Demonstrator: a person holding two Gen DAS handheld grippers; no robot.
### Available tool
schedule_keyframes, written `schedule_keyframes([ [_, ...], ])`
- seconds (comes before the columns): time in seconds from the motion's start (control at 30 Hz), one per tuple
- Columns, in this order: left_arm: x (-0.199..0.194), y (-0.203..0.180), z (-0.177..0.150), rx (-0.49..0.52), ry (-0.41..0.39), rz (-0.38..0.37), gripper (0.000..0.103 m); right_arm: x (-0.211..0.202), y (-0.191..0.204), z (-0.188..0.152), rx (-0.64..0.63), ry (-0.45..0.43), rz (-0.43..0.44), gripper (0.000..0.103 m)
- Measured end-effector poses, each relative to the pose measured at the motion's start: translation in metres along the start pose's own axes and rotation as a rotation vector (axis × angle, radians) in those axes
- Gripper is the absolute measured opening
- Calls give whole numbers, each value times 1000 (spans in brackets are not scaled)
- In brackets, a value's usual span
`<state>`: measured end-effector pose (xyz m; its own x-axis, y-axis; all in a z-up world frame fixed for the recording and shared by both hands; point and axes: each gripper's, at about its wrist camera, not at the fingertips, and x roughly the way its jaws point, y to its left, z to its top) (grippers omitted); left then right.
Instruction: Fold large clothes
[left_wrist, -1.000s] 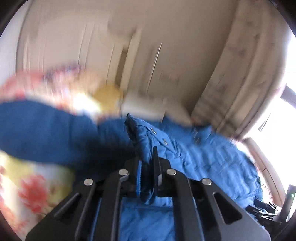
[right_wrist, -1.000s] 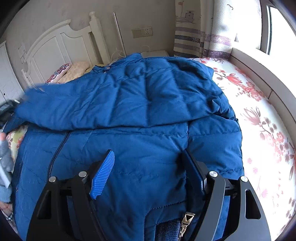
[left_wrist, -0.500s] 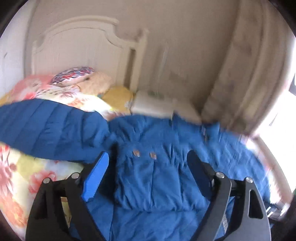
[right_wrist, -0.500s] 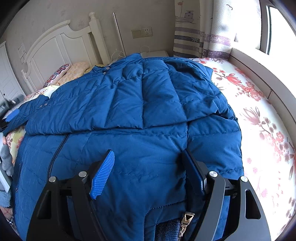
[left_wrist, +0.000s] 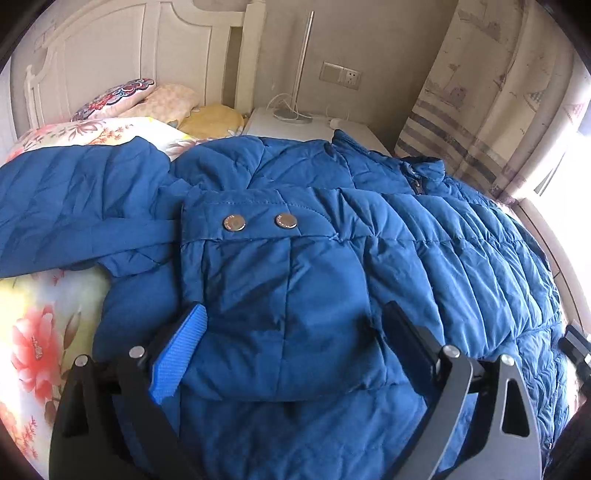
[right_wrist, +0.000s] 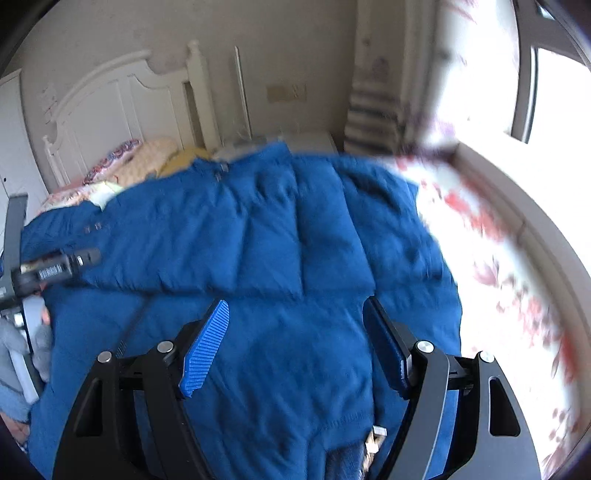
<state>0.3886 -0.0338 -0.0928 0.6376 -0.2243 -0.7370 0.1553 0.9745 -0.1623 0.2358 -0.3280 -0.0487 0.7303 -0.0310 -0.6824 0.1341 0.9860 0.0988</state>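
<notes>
A large blue quilted down jacket (left_wrist: 424, 240) lies spread over the bed. One sleeve is folded across its body, and the cuff (left_wrist: 258, 236) with two metal snaps lies flat on top. My left gripper (left_wrist: 295, 310) hovers just over that sleeve end. Its jaws are opening, and the fabric lies between and below them with neither pad pressing on it. In the right wrist view the jacket (right_wrist: 258, 229) fills the middle. My right gripper (right_wrist: 295, 304) stands open above the jacket's lower part, holding nothing. A zipper pull (right_wrist: 375, 437) shows near the hem.
A white headboard (left_wrist: 110, 55) and pillows (left_wrist: 147, 99) are at the back left, with a white nightstand (left_wrist: 295, 125) beside them. A striped curtain (left_wrist: 480, 110) and a window ledge (right_wrist: 517, 206) run along the right. Floral bedsheet (left_wrist: 33, 332) shows at the left.
The left gripper went from shut on the sleeve cuff to wide open. The cuff now lies flat on the jacket. The right wrist view has shifted a little and is blurred.
</notes>
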Motion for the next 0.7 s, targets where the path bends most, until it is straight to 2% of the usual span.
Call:
schedule_keyframes([
  [0.07, 1, 1, 2, -10, -7, -13, 95, 8, 6, 18, -32, -28, -41, 74],
  [0.13, -3, 6, 1, -31, -26, -38, 95, 25, 7, 28, -62, -35, -95, 80],
  [0.2, -15, 19, 1, -87, -79, -103, 95, 69, -2, 24, -56, 81, -140, 81],
  [0.23, -23, 29, 2, -129, -113, -131, 95, 89, -10, 21, -21, 158, -120, 81],
  [0.33, -63, 85, 3, -376, -265, -136, 95, 86, -15, 26, -1, 138, -106, 81],
  [0.37, -81, 115, -1, -508, -326, -138, 95, 86, -16, 26, 0, 134, -104, 81],
  [0.43, -114, 178, -18, -782, -430, -118, 95, 88, -17, 29, -2, 135, -106, 82],
  [0.5, -138, 227, -41, -979, -511, -105, 95, 88, -17, 29, -4, 134, -108, 82],
  [0.53, -150, 252, -54, -1066, -544, -68, 95, 89, -18, 31, -3, 133, -106, 82],
  [0.6, -162, 291, -71, -1163, -572, -19, 94, 90, -18, 31, 2, 133, -100, 82],
  [0.7, -164, 339, -77, -1222, -544, 43, 93, 87, -17, 27, 1, 130, -101, 82],
])
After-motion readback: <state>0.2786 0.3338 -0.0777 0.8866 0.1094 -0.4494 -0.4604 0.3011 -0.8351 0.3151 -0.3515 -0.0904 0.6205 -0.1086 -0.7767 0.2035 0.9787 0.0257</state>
